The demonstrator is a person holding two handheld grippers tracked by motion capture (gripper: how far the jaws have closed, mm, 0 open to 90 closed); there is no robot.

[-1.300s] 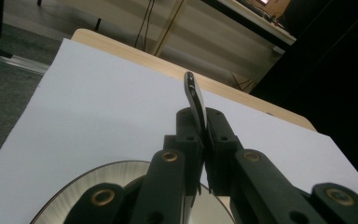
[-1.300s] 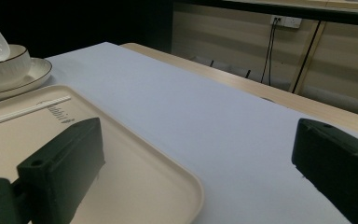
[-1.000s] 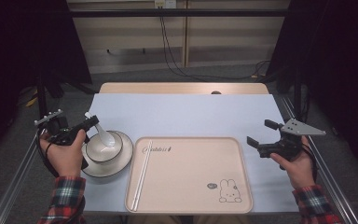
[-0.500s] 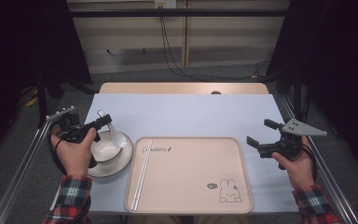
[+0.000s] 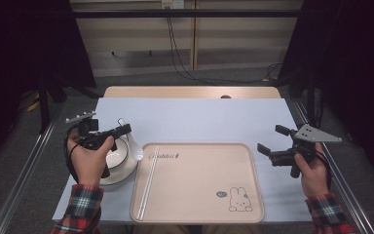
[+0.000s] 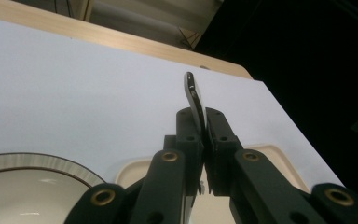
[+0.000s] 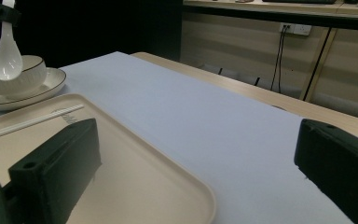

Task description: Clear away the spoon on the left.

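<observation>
My left gripper (image 5: 122,130) is shut on the handle of a white ceramic spoon (image 5: 134,153), which hangs above the right side of a white bowl (image 5: 117,157) on a plate (image 5: 113,174). In the left gripper view the jaws pinch the spoon handle (image 6: 194,95), with the plate rim (image 6: 37,161) below. A beige tray (image 5: 199,195) lies in the middle with white chopsticks (image 5: 148,180) along its left side. My right gripper (image 5: 269,138) is open, right of the tray. From the right gripper (image 7: 191,177) I see the spoon (image 7: 3,52), the bowl (image 7: 23,74) and the chopsticks (image 7: 28,122).
A pale blue mat (image 5: 199,119) covers the wooden table (image 5: 190,91). The tray has a rabbit drawing (image 5: 238,200) near its front right corner. Cables (image 5: 180,48) hang behind the table, and metal rails (image 5: 24,170) run along both sides.
My left gripper has risen and moved right with the spoon, lifting it out of the bowl. The right gripper has stayed still.
</observation>
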